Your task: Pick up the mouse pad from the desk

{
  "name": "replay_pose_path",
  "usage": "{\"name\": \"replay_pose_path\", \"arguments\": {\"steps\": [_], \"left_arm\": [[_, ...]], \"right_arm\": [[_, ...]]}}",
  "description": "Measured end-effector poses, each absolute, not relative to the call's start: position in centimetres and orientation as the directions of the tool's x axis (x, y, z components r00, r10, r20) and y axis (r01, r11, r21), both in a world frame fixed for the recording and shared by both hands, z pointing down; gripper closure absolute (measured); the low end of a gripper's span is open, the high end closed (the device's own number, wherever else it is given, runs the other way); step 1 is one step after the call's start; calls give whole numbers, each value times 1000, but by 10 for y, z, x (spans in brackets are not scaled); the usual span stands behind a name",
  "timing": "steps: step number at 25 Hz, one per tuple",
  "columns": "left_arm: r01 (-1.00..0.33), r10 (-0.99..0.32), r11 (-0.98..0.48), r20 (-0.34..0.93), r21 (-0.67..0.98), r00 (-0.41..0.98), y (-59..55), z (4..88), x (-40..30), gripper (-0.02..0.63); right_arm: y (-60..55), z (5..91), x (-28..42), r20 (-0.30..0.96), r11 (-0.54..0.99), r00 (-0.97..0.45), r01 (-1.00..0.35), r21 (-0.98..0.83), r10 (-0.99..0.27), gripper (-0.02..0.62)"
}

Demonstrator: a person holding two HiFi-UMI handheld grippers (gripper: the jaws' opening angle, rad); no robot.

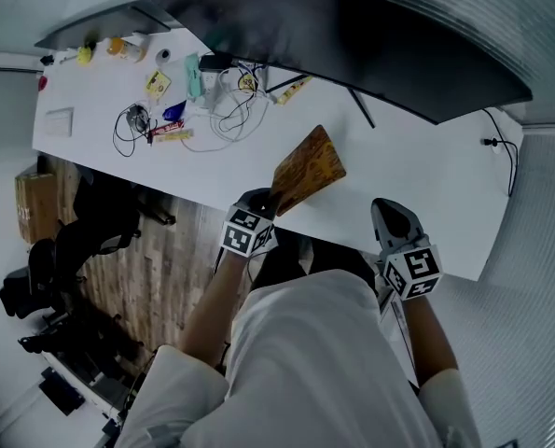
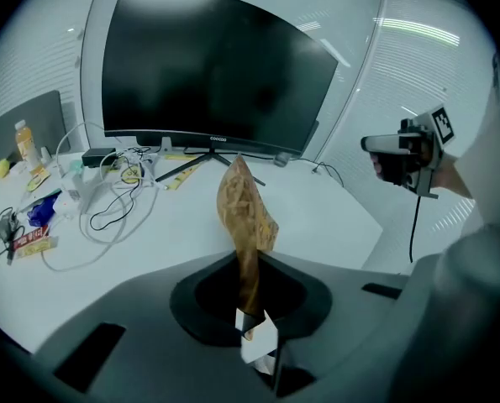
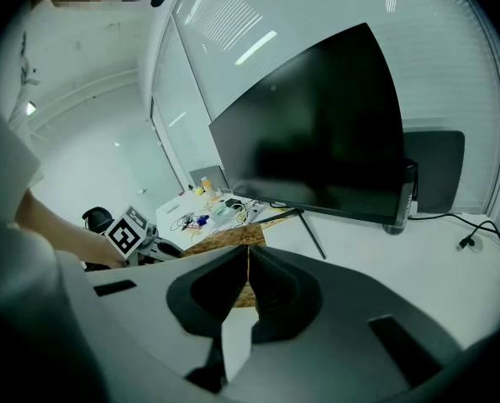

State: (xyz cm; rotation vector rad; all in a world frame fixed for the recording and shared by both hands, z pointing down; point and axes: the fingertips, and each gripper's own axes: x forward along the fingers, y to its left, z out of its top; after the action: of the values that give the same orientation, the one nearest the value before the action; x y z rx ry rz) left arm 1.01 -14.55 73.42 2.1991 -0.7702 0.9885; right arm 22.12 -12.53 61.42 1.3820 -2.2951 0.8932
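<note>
The mouse pad (image 1: 310, 166), a brown wood-patterned sheet, is lifted off the white desk (image 1: 426, 185) and tilts up toward the monitor. My left gripper (image 1: 270, 203) is shut on its near corner. In the left gripper view the mouse pad (image 2: 243, 208) stands up edge-on from between the left gripper's (image 2: 250, 313) jaws. My right gripper (image 1: 391, 215) hovers at the desk's front edge to the right of the pad, jaws together and holding nothing. In the right gripper view its tips (image 3: 248, 263) meet, with the mouse pad (image 3: 220, 240) behind them.
A big dark curved monitor (image 1: 352, 35) stands along the back of the desk. Tangled cables (image 1: 230, 110), small packets and a bottle (image 1: 123, 47) clutter the far left. A black chair (image 1: 81, 241) stands on the wooden floor left of the desk.
</note>
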Motion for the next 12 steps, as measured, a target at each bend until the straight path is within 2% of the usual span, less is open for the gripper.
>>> {"name": "replay_pose_path", "arguments": {"steps": [12], "left_arm": [[-659, -342, -692, 670, 295, 659, -117, 650, -23, 566]], "right_arm": [[-90, 566, 184, 533, 315, -380, -925, -212, -756, 565]]}}
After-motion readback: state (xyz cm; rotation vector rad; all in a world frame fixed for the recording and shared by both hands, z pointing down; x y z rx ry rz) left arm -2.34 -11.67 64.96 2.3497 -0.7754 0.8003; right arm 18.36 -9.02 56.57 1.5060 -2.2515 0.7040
